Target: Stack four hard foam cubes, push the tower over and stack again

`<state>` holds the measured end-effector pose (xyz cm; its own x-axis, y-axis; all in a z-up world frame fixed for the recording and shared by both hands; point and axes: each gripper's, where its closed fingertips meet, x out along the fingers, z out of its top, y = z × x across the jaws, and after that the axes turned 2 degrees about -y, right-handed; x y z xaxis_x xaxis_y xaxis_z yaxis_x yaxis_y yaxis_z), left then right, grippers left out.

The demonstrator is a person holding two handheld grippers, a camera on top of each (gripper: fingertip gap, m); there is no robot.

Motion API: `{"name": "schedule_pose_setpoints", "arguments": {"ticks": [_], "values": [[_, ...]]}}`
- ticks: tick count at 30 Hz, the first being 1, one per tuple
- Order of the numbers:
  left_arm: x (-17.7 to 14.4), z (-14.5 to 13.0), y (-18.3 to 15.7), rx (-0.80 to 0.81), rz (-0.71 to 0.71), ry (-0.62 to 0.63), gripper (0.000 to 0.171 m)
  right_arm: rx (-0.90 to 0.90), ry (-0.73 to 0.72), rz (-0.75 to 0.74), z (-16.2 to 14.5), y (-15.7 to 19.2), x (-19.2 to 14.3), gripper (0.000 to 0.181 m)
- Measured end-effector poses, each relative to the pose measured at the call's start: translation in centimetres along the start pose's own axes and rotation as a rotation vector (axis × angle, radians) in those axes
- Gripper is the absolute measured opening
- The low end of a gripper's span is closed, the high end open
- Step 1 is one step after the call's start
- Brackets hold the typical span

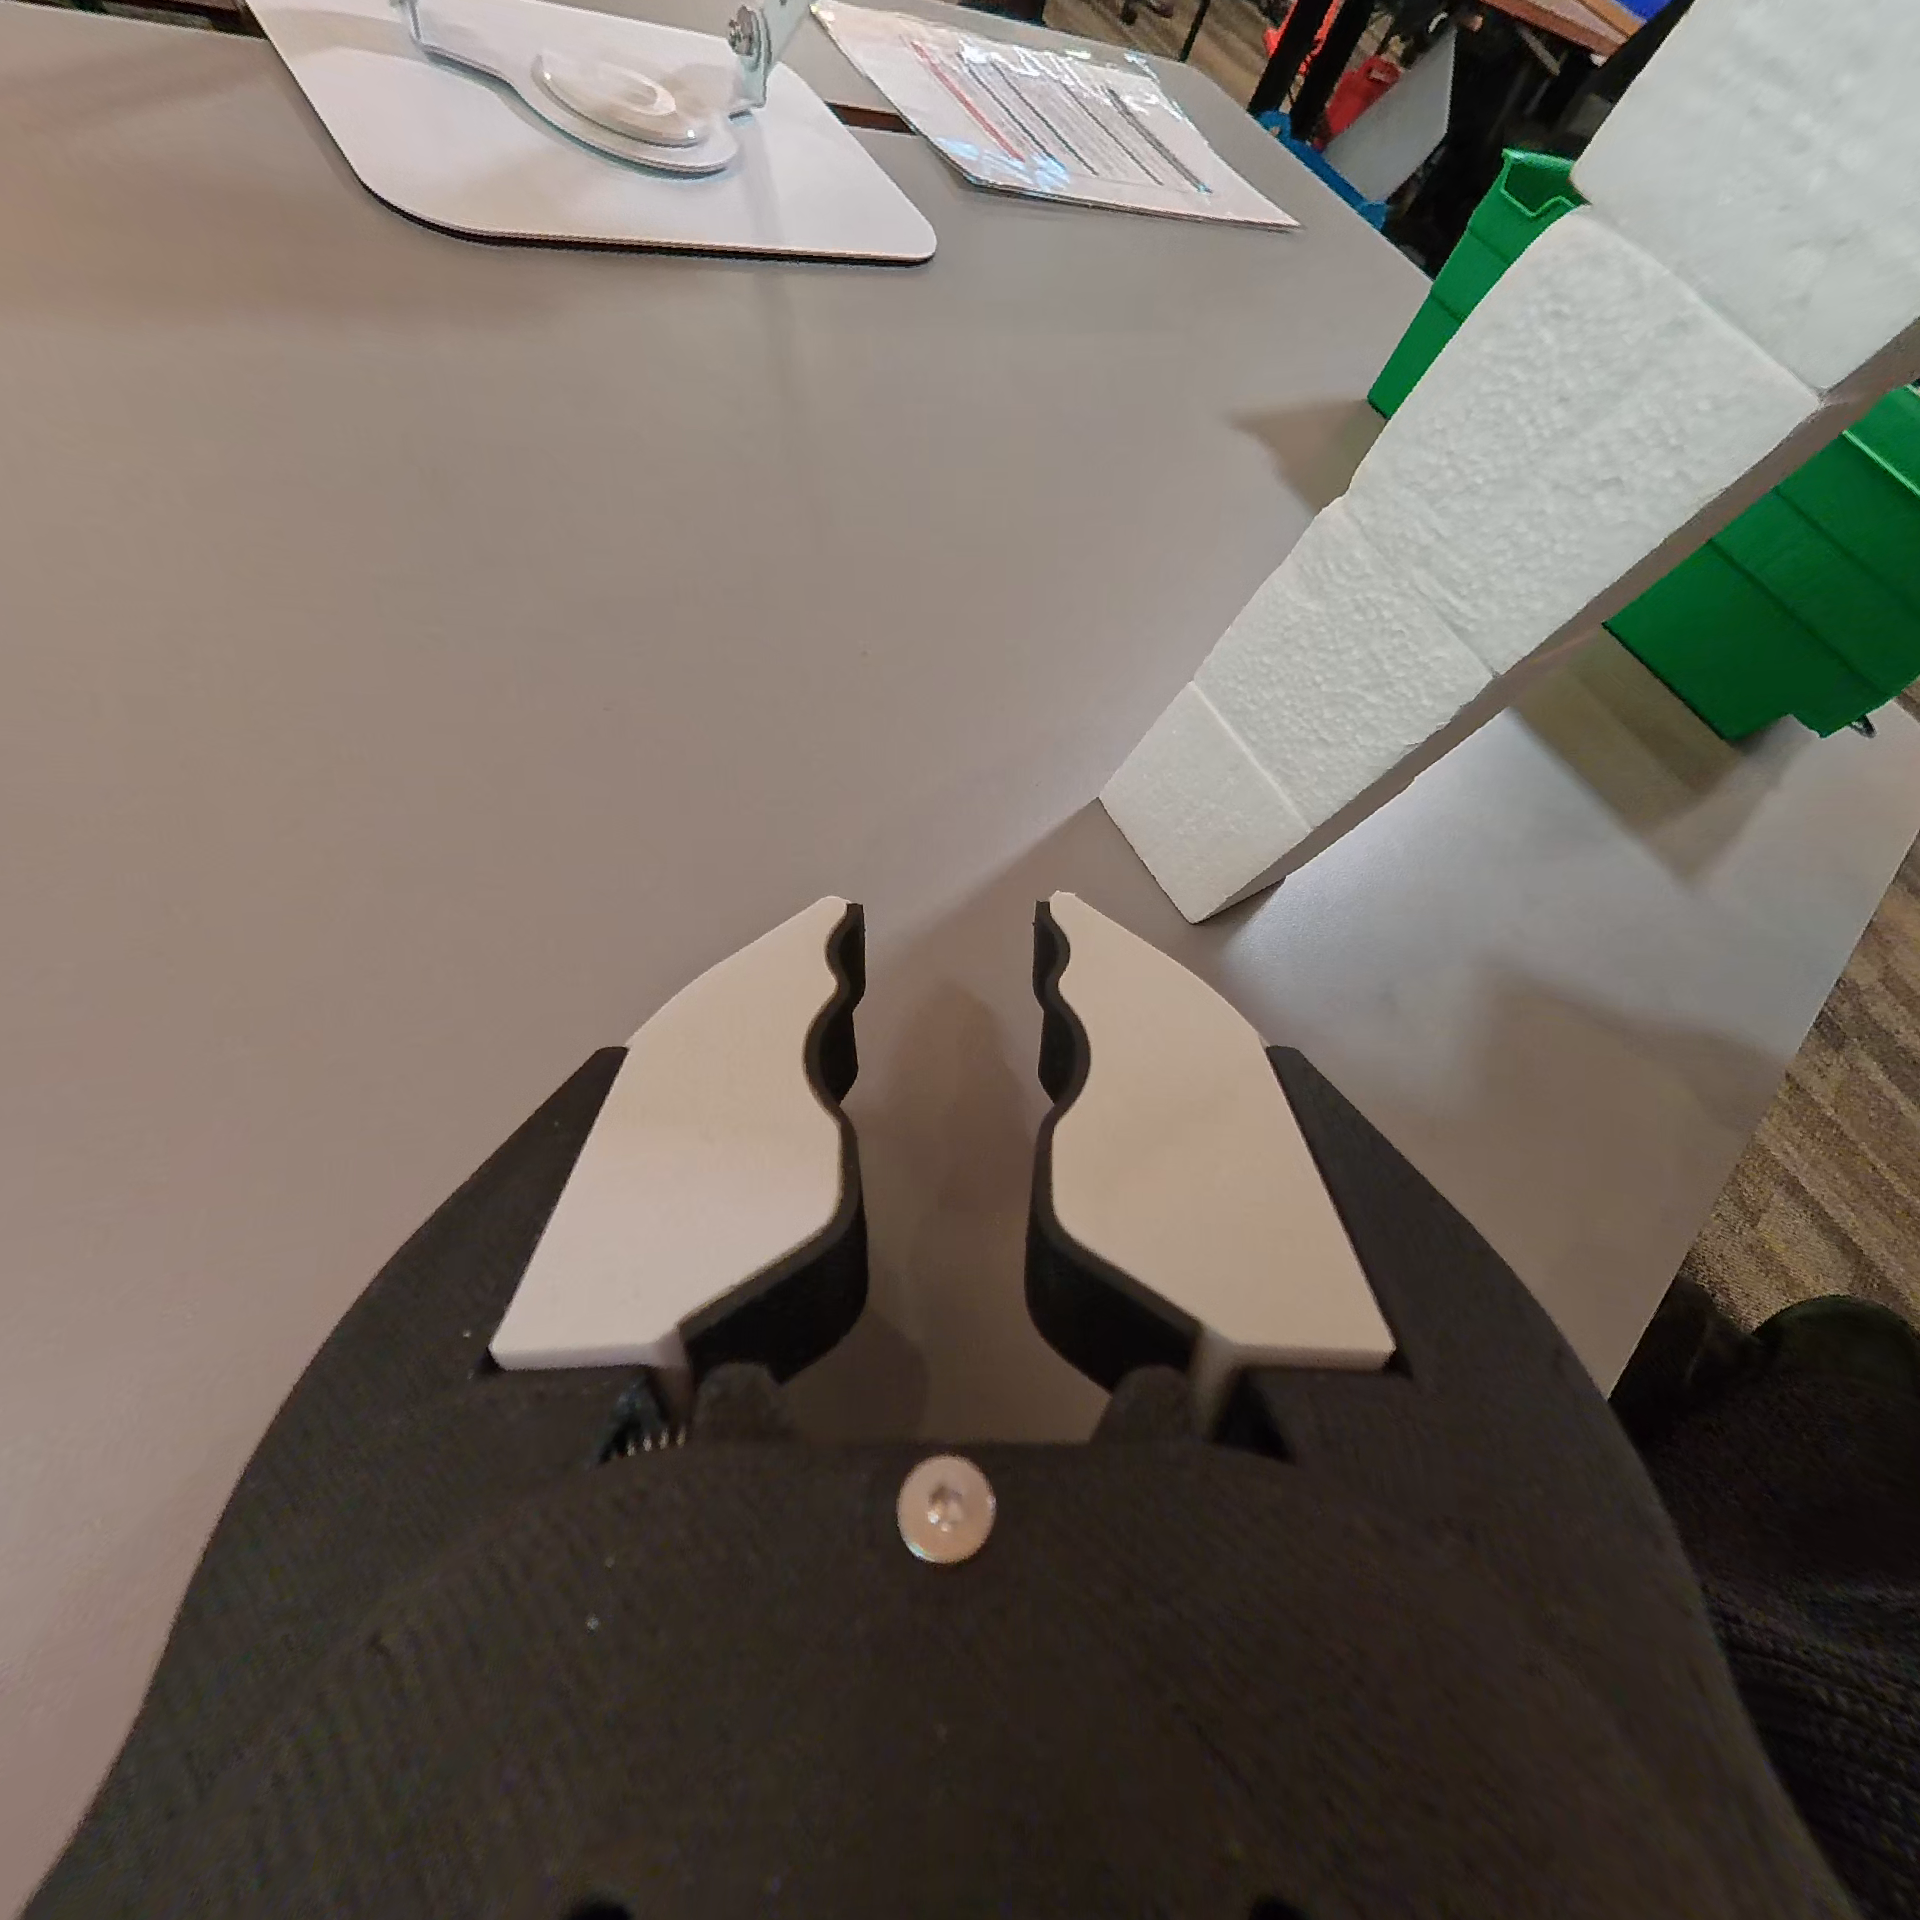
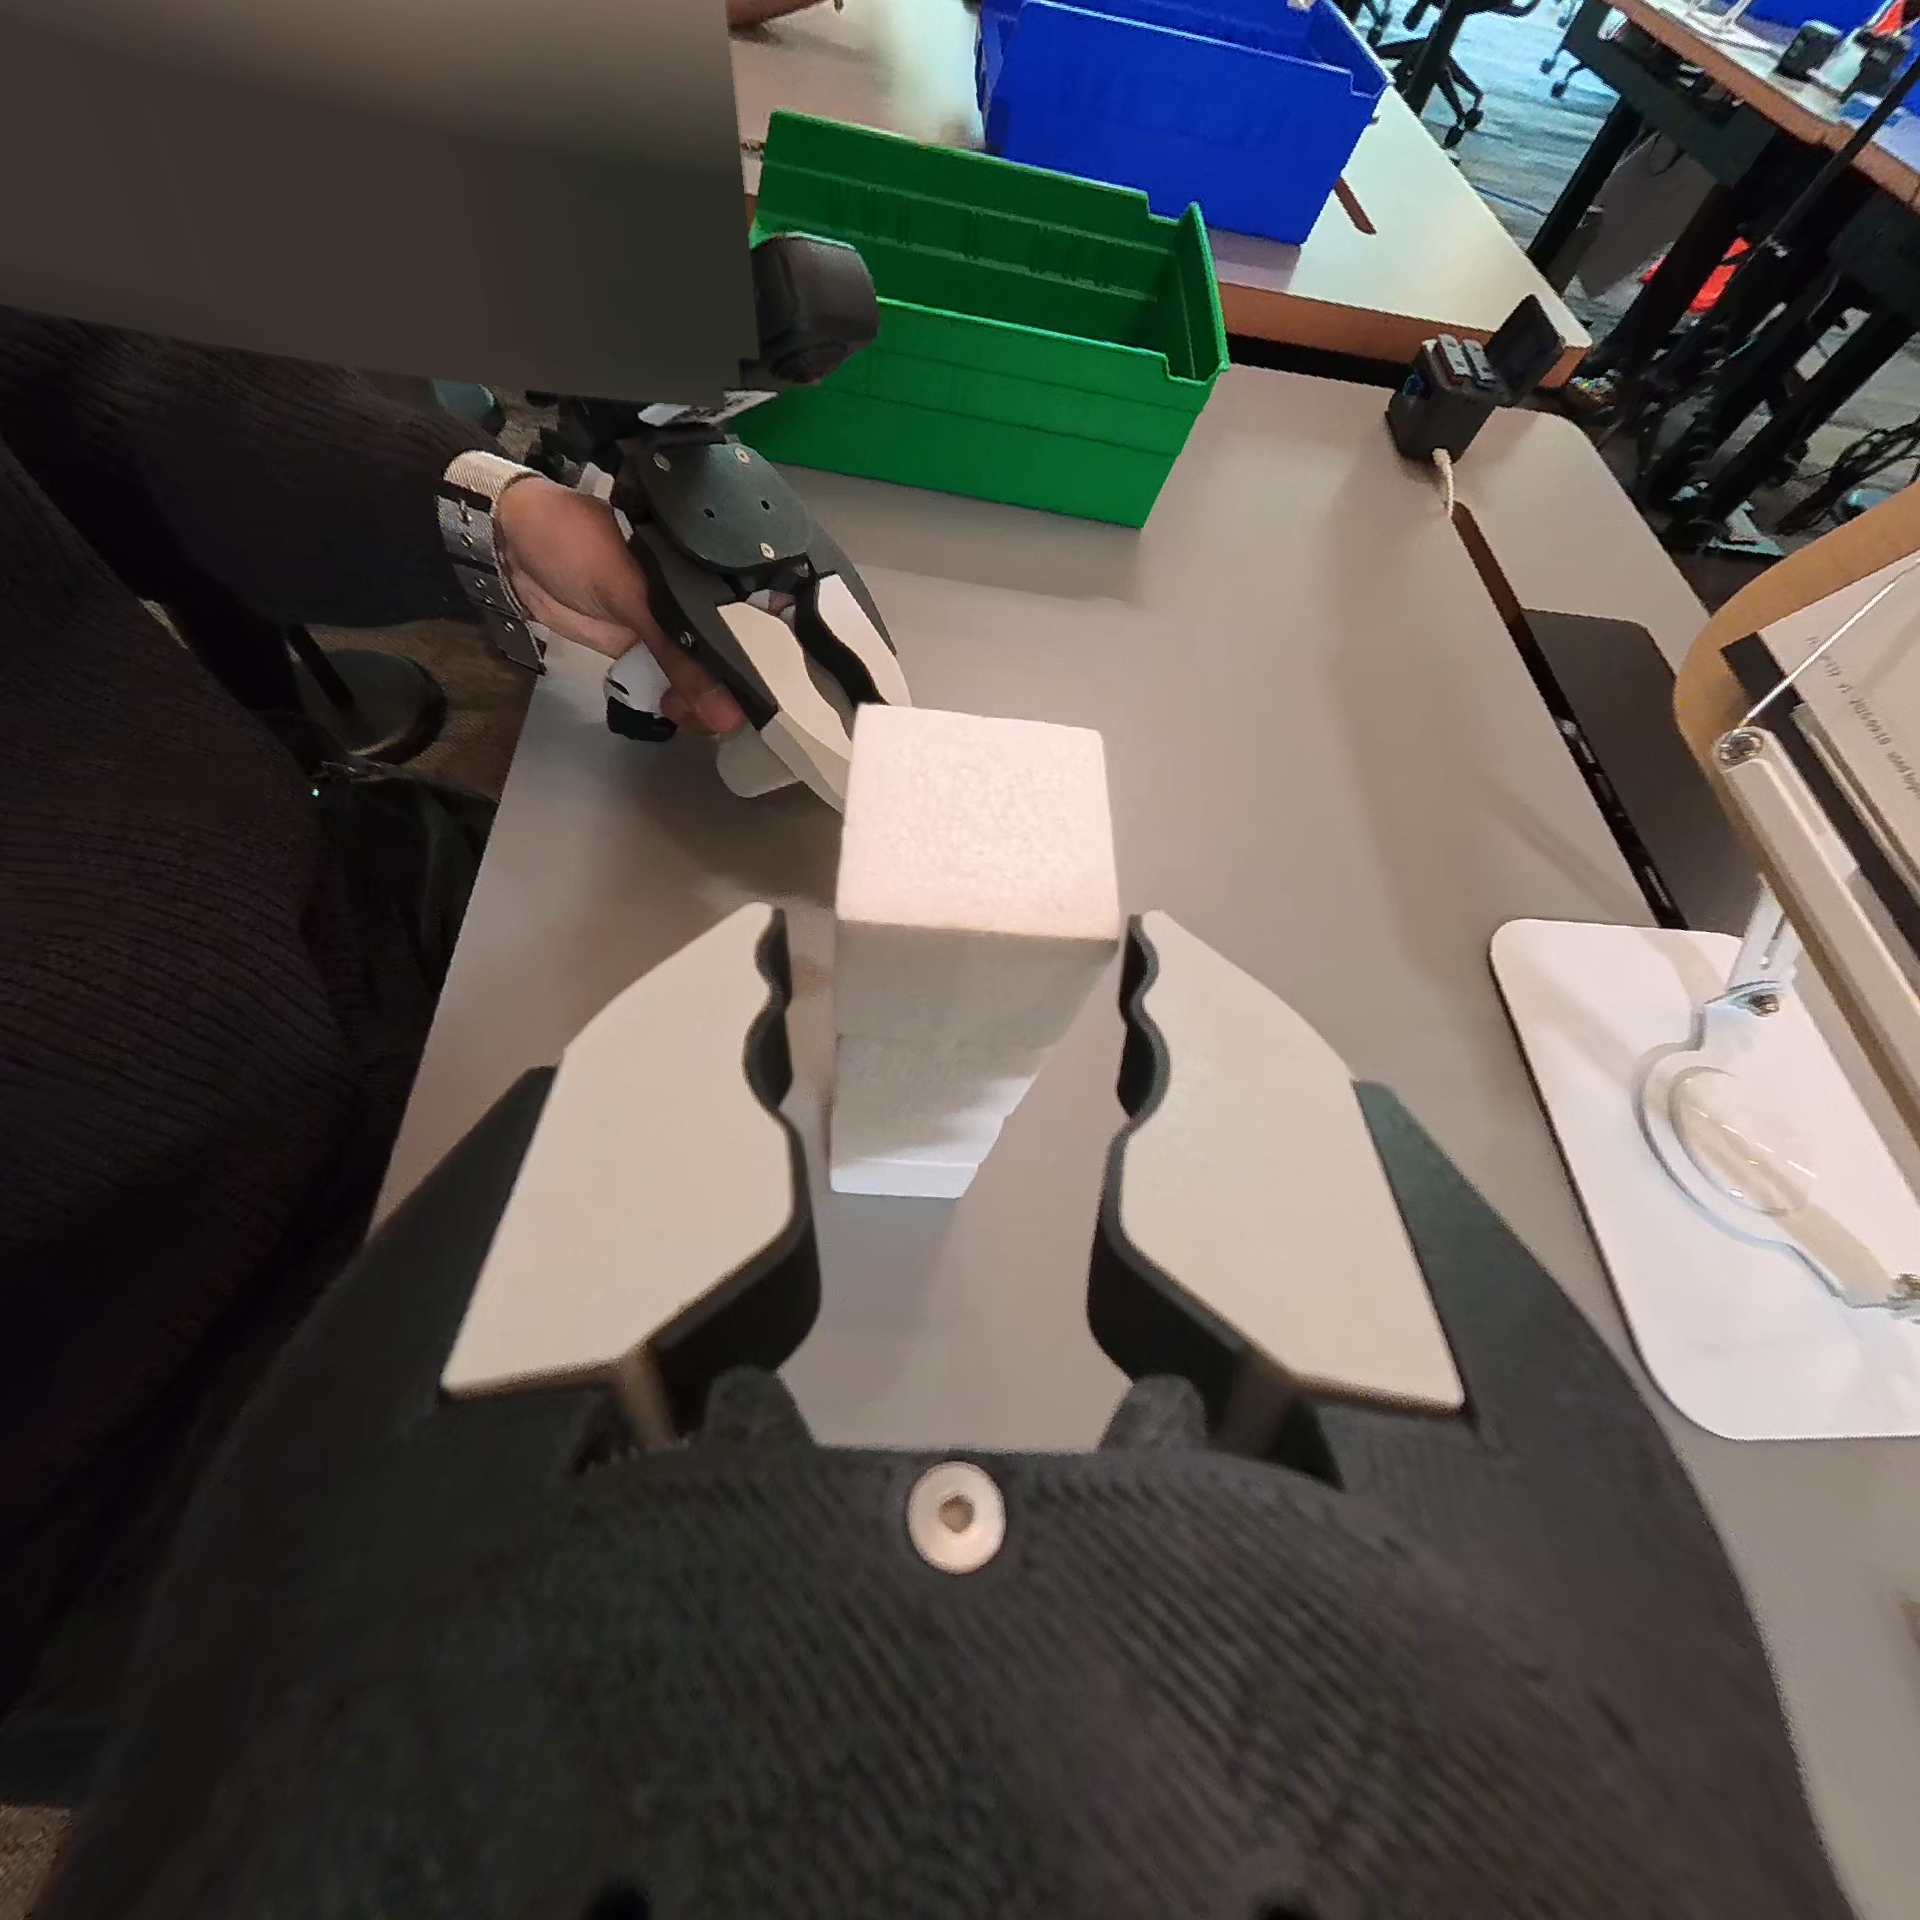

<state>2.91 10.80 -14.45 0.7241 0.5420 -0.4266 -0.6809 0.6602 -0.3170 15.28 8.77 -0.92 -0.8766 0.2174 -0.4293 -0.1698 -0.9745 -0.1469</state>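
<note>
Right wrist view: right gripper (image 2: 948,940) wide open, straddling the top of the foam block stack (image 2: 971,935) mid-frame, contact unclear; left gripper (image 1: 948,914) narrowly open, empty, stack at its right; off-centre closing could topple that tall stack.

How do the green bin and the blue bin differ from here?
The green bin stands nearer, just behind the foam stack; the blue bin sits farther back, seemingly on the adjoining table. The green bin's near side is cut low and shows a ribbed inner wall; the blue bin's walls look plain. Both are open-topped plastic bins, contents not visible.
</note>
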Motion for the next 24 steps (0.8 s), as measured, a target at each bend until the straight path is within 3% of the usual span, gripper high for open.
{"name": "schedule_pose_setpoints", "arguments": {"ticks": [9,14,20,24], "values": [[0.0,0.0,0.0,0.002,0.002,-0.002,0.032,0.044,-0.12,-0.082,2.1,-1.4,-1.3,0.081],[0.0,0.1,0.0,0.006,0.005,-0.005,0.031,0.031,-0.212,-0.335,3.4,-4.8,-3.6,0.104],[-0.1,0.2,0.1,0.01,0.012,-0.012,0.031,-0.032,-0.406,-0.748,5.0,-8.2,-8.9,0.089],[-0.2,0.4,0.1,0.013,0.017,-0.019,0.031,-0.064,-0.532,-0.871,6.3,-7.8,-11.3,0.036]]}}
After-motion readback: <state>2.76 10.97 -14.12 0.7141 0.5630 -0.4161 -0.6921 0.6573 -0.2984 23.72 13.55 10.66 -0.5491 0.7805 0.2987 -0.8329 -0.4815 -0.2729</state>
